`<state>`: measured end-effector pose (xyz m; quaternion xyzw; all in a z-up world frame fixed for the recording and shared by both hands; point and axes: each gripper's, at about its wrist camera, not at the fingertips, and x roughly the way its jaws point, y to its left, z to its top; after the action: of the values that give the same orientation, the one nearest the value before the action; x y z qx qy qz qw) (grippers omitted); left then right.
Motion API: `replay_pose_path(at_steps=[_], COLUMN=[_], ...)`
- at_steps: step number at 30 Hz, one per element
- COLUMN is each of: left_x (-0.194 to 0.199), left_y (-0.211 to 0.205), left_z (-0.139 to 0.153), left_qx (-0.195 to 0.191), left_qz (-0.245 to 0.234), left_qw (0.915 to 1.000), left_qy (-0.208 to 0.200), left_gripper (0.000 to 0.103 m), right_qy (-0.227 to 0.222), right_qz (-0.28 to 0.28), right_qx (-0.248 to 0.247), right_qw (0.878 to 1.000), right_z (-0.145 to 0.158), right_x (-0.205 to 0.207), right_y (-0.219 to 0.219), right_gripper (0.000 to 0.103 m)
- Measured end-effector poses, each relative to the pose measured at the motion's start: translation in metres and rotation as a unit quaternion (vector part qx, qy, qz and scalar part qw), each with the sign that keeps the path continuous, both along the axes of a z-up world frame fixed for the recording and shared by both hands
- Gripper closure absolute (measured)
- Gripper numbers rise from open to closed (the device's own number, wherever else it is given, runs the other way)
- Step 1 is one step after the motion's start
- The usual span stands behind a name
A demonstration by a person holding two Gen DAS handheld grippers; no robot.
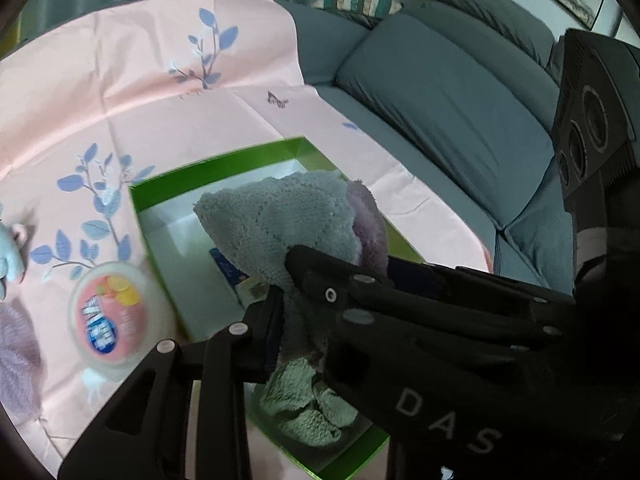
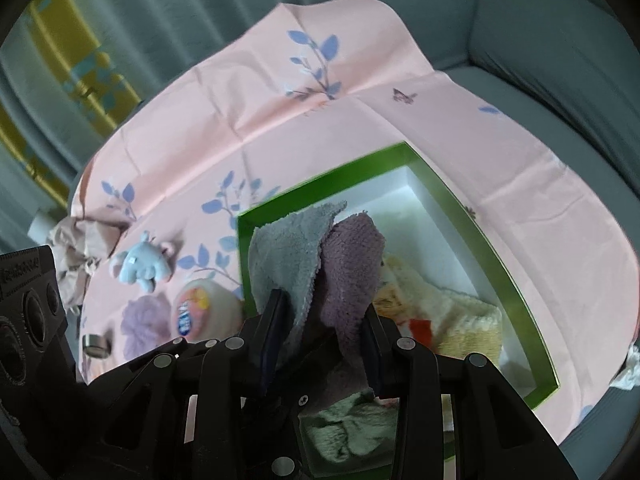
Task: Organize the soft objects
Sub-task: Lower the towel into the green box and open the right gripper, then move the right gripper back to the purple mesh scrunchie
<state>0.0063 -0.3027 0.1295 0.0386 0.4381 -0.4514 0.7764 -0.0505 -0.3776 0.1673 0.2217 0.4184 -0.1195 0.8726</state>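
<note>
A grey-green fluffy cloth (image 1: 276, 216) and a purple fluffy cloth (image 1: 370, 220) hang bunched together over a green box (image 1: 216, 164) with a white inside. My left gripper (image 1: 286, 284) is shut on the grey-green cloth's lower part. In the right wrist view, my right gripper (image 2: 322, 304) is shut on both, the grey-green cloth (image 2: 284, 248) at its left finger and the purple cloth (image 2: 352, 256) at its right. The box (image 2: 320, 176) holds a cream knitted piece (image 2: 452, 308) and a crumpled grey-green cloth (image 2: 348, 428) under the fingers.
The box sits on a pink leaf-print sheet (image 2: 280, 120) spread over a grey sofa (image 1: 440, 100). Left of the box lie a blue elephant plush (image 2: 142, 266), a purple knitted piece (image 2: 142, 320), a round pink-lidded tub (image 2: 196, 312) and a small metal tin (image 2: 96, 344).
</note>
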Motion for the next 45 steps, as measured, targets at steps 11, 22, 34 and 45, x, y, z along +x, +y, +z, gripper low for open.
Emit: replay_pose_path(at_steps=[11, 22, 34, 45], left_x=[0.000, -0.006, -0.029, -0.017], left_y=[-0.033, -0.020, 0.054, 0.184], left_z=[-0.035, -0.026, 0.032, 0.026], left_qx=[0.040, 0.026, -0.030, -0.021], left_qz=[-0.013, -0.013, 0.010, 0.161], left_qw=[0.9988, 0.9983, 0.9993, 0.9866], left_qy=[0.023, 0.050, 0.022, 0.017], left_gripper=[0.075, 0.056, 0.017, 0.016], right_qy=[0.049, 0.057, -0.012, -0.038], right_qz=[-0.051, -0.069, -0.090, -0.082], right_qx=[0.091, 0.087, 0.039, -0.003], right_qw=[0.993, 0.992, 0.995, 0.996], right_z=[-0.044, -0.042, 0.004, 0.027], right_x=[-0.002, -0.008, -0.039, -0.043], right_y=[-0.046, -0.050, -0.030, 0.004], right_gripper=[0.064, 0.064, 0.025, 0.022])
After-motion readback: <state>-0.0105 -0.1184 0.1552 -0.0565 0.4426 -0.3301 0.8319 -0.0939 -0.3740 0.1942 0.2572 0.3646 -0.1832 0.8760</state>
